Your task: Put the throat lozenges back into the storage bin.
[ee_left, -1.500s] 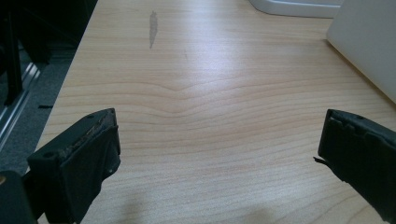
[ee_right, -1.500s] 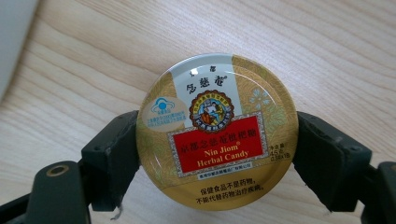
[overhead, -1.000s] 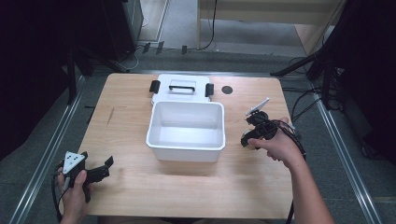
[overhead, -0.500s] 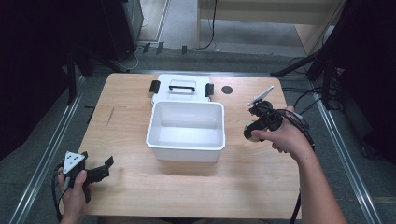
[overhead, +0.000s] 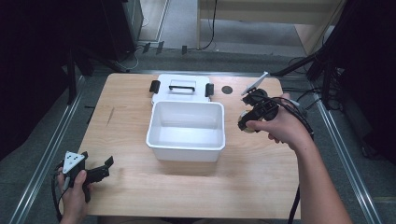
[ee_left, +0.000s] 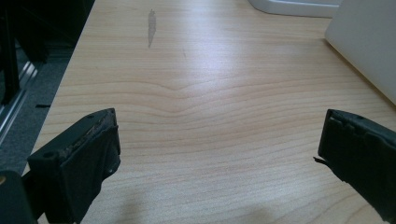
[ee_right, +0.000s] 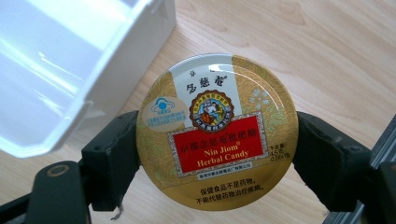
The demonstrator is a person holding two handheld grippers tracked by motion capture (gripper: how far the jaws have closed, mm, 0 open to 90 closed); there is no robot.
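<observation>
A round gold candy tin (ee_right: 217,133) with a red label sits between the jaws of my right gripper (ee_right: 217,154), which is shut on it. In the high view that gripper (overhead: 247,122) hovers just right of the open white box (overhead: 187,127), with the tin (overhead: 248,126) peeking out at its tip. The box's near corner (ee_right: 70,70) lies to the upper left in the right gripper view. My left gripper (overhead: 100,170) rests at the table's front left corner, open, nothing between its jaws (ee_left: 219,154).
The white lid (overhead: 182,87) with black latches lies behind the box. A small dark round spot (overhead: 227,89) marks the tabletop at the back right. Metal rails run along both sides of the table (overhead: 140,196). Bare wood lies ahead of the left gripper.
My right gripper has lifted with the tin and moved toward the far side, staying beside the box's right wall. The left gripper has stayed still.
</observation>
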